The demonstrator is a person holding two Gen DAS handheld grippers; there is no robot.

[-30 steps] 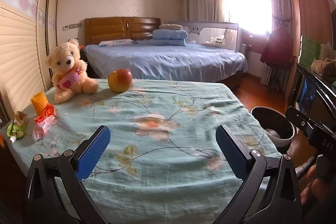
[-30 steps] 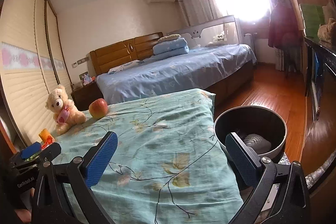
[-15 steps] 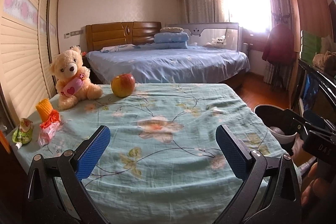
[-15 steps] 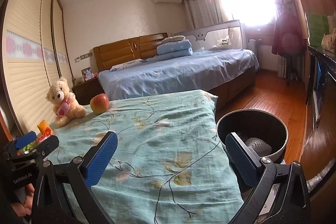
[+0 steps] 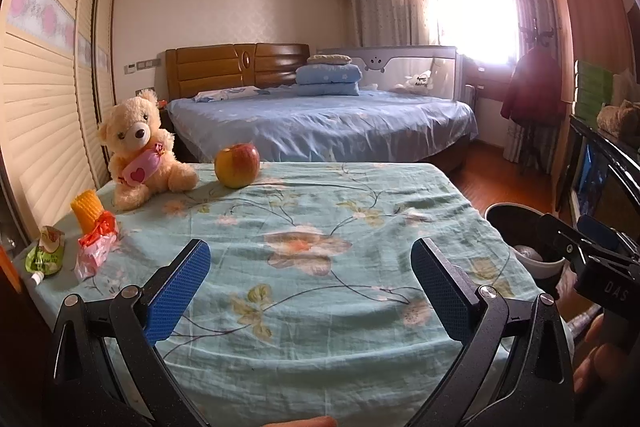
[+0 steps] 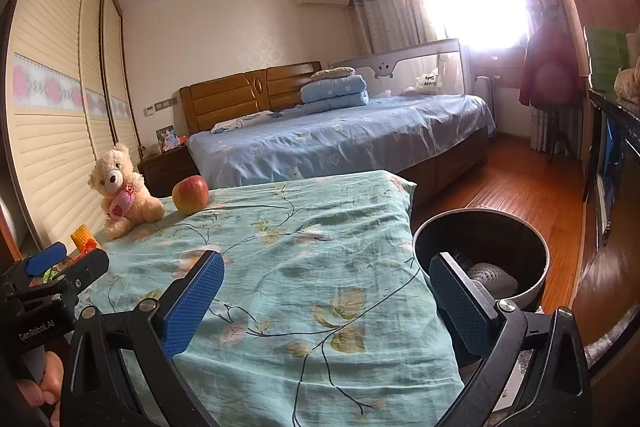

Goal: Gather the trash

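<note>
1. Left wrist view puts the trash at the far-left corner of the desk covered with a pale green floral cloth (image 5: 320, 227): a crumpled pink-and-red plastic wrapper (image 5: 95, 247), a green squeezed drink pouch with a white spout (image 5: 43, 254) just left of it at the cloth's edge, and a ridged orange-yellow block (image 5: 87, 209) touching the wrapper from behind.
2. From the left hand-held gripper (image 5: 310, 289) this cluster lies forward and well to the left, outside the line between its blue pads; the wrapper's long axis runs roughly away from the camera, tilted slightly right.
3. The left hand-held gripper is much the nearer one. In the right wrist view the pile sits beyond it, mostly hidden, with only the orange block showing.
4. The round dark bin with a pale rim (image 6: 480, 247) stands off the desk's right edge, just beside the right hand-held gripper (image 6: 326, 301); a grey ribbed object already lies inside.
5. Both hand-held grippers hover low over the near edge of the desk, level and pointing ahead, jaws spread wide and holding nothing.
6. The beige plush teddy bear (image 5: 138, 151) and red-yellow apple (image 5: 237, 166) at the far edge look like keepers, not trash.
7. My reading: the left side should swing left toward the wrapper.
</note>
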